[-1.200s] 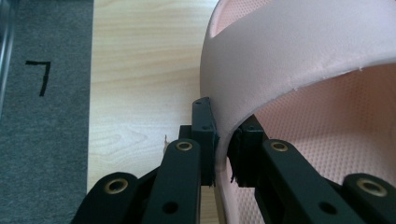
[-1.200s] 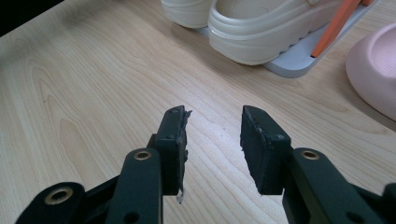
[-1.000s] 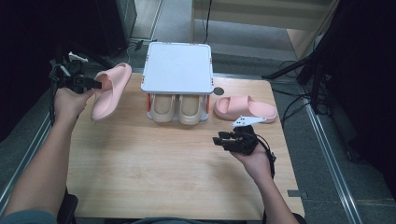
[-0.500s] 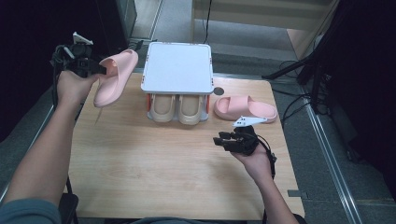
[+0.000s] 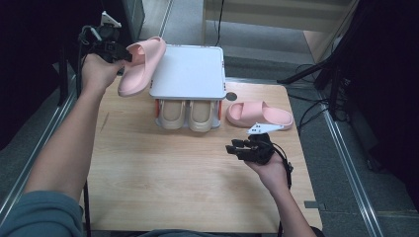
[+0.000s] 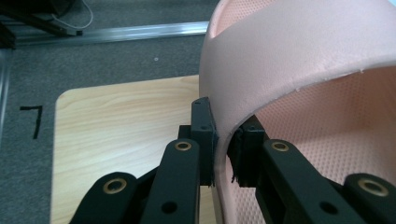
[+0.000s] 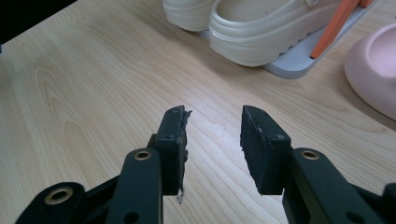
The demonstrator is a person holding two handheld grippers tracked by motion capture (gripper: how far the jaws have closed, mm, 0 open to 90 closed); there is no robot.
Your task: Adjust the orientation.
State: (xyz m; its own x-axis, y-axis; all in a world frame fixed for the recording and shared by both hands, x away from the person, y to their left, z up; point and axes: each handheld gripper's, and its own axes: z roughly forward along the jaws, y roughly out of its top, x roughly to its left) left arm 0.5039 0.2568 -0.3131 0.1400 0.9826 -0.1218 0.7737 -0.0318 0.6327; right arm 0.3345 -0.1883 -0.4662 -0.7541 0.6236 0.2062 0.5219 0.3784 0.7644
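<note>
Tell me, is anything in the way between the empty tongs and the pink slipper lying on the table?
Nothing visible. The right tongs hang open over bare table, and the pink slipper lies just beyond them with only wood between.

Pink slipper (image 6: 299, 60) matt foam, pebbled inside; table (image 7: 93, 93) light grained wood; cream clogs (image 7: 261, 28) smooth, slightly glossy plastic.

Slipper lifted toward the rack

The left claw (image 5: 123, 55) has carried the pink slipper (image 5: 142, 65) up and rightward, beside the white rack top (image 5: 190, 71).
</note>
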